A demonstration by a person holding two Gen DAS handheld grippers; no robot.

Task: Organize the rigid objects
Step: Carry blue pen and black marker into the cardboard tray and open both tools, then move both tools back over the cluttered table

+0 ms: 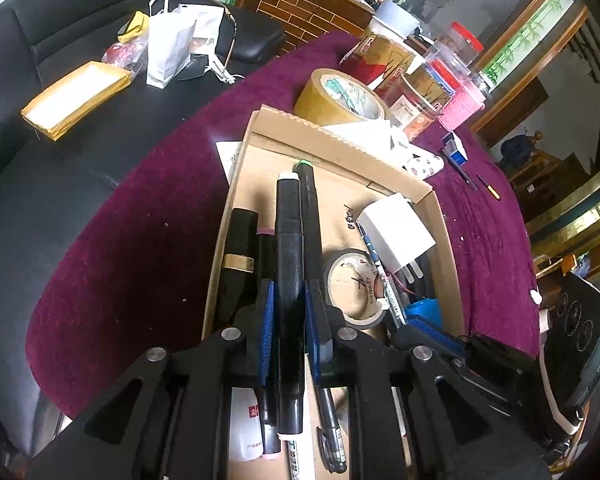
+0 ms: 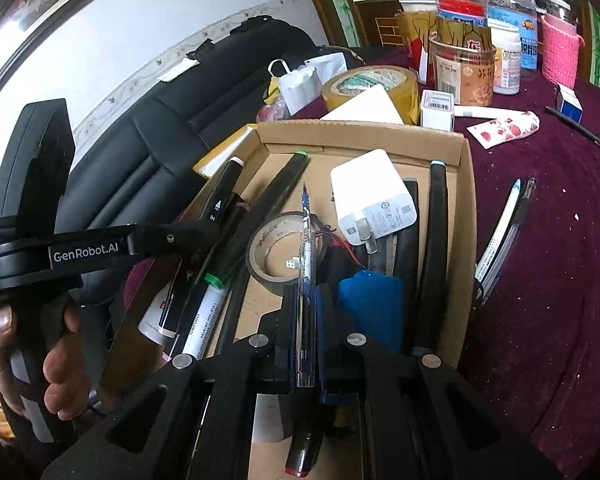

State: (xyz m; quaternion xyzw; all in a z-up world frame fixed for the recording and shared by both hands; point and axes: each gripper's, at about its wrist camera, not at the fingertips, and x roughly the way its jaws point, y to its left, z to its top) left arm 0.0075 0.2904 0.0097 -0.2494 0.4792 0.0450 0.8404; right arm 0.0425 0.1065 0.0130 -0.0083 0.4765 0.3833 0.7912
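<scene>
Left tongs [image 1: 288, 316] pinching black marker [image 1: 289, 256], right tongs [image 2: 306, 316] pinching clear ballpoint [image 2: 306, 280], both over the crowded cardboard tray [image 2: 466, 184]. Risk: dropped pens roll, or land skewed on tape roll [image 2: 278, 254].

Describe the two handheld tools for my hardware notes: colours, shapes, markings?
Both are matte black with angular linkage arms, triangular cut-outs and round silver pivot pins. The left tool and the right tool carry blue ribbed pads on their fingers. Seen from the right wrist, the left tool's body reads "GenRobot.AI" in white, above a black handle held by a bare hand; no sleeve shows.
</scene>
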